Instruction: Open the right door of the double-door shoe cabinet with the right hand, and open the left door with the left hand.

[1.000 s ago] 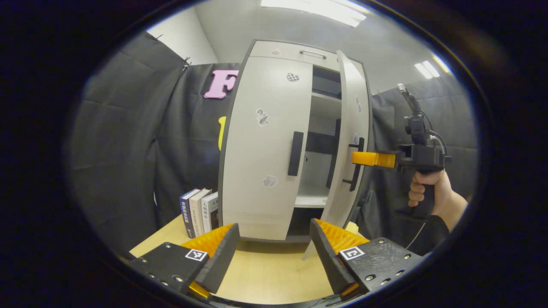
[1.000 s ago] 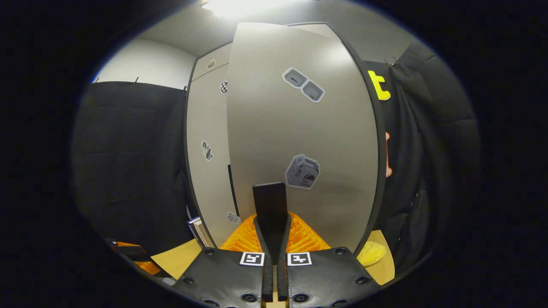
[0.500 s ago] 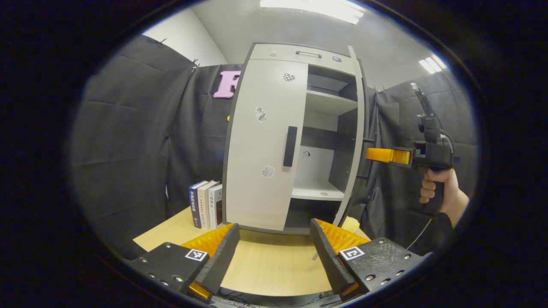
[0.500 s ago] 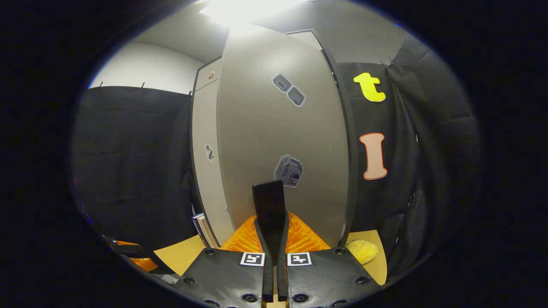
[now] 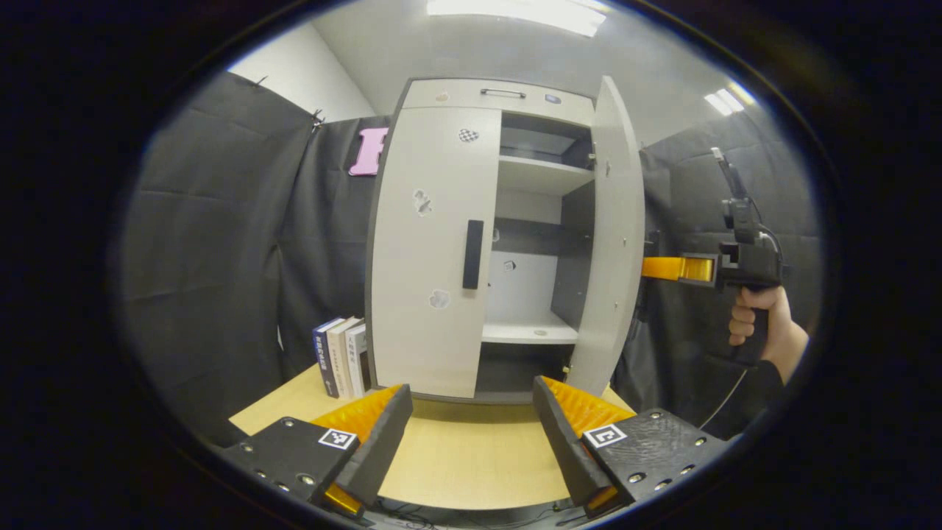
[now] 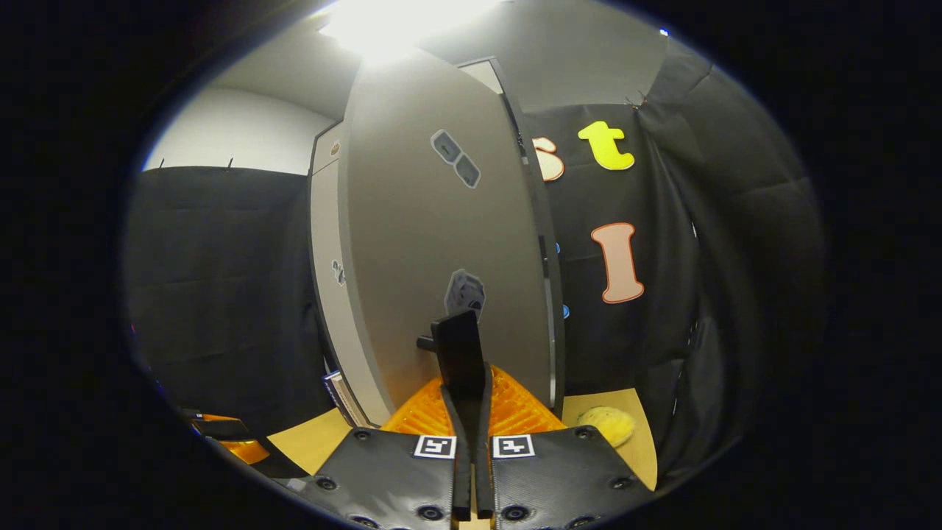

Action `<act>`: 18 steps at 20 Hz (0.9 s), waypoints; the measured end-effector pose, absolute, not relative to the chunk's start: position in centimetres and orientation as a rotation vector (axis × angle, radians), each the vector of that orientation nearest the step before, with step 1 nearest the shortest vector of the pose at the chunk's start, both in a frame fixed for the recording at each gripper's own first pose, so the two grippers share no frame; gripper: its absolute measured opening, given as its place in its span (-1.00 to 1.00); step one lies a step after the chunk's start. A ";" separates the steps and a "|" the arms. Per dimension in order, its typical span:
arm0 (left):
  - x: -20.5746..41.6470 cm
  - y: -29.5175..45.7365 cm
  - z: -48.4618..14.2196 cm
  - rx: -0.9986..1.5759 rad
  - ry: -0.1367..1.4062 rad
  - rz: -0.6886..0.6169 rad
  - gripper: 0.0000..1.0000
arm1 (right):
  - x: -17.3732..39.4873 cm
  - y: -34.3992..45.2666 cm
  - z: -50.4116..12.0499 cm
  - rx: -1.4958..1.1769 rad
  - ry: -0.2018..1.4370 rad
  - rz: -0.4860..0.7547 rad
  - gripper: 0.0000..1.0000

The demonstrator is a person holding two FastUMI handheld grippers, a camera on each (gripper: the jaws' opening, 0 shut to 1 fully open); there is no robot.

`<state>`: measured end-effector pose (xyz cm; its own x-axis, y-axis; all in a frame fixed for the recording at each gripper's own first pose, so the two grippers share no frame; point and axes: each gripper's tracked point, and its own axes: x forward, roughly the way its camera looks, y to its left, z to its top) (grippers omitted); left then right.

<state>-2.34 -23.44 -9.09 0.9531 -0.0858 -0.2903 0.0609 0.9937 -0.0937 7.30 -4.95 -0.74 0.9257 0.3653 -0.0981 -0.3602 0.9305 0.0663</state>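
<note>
Here the double-door shoe cabinet (image 5: 441, 243) stands on the pale wooden worktop (image 5: 471, 456), with its right door (image 5: 611, 235) swung wide so that the shelves inside show, while its left door (image 5: 430, 243) lies flush and closed. The first step looks all but done: in the right gripper view the right gripper (image 6: 471, 412) is pinched on the right door's dark handle (image 6: 458, 350), both fingers pressed against it, and in the left gripper view it appears beyond the door's edge, held in a hand (image 5: 762, 324). The left gripper (image 5: 471, 419) hangs spread and empty above the worktop, well apart from the left door's handle (image 5: 473, 254). The next move, I judge, calls for carrying that gripper up and forward to the vertical bar, closing on it, and pulling in an arc about the left hinge. A few books (image 5: 340, 353) stand just beside the cabinet's left side.
</note>
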 end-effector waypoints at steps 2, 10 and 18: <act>-2.1 -24.1 -8.9 -0.078 0.296 -0.086 0.90 | 7.3 -5.8 -0.6 0.054 0.106 0.359 -0.92; -2.2 -25.7 -9.1 -0.062 0.309 -0.118 0.90 | 8.3 -11.8 0.0 0.159 0.109 0.261 -0.94; -1.7 -25.1 -9.9 -0.058 0.375 -0.139 0.90 | 7.9 -11.9 0.1 0.191 0.099 0.207 -0.94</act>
<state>-1.68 -25.09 -9.91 0.9210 -0.1458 -0.3611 0.1243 0.9888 -0.0823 7.92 -11.87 0.14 0.9738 0.2135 -0.0778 -0.1947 0.9605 0.1988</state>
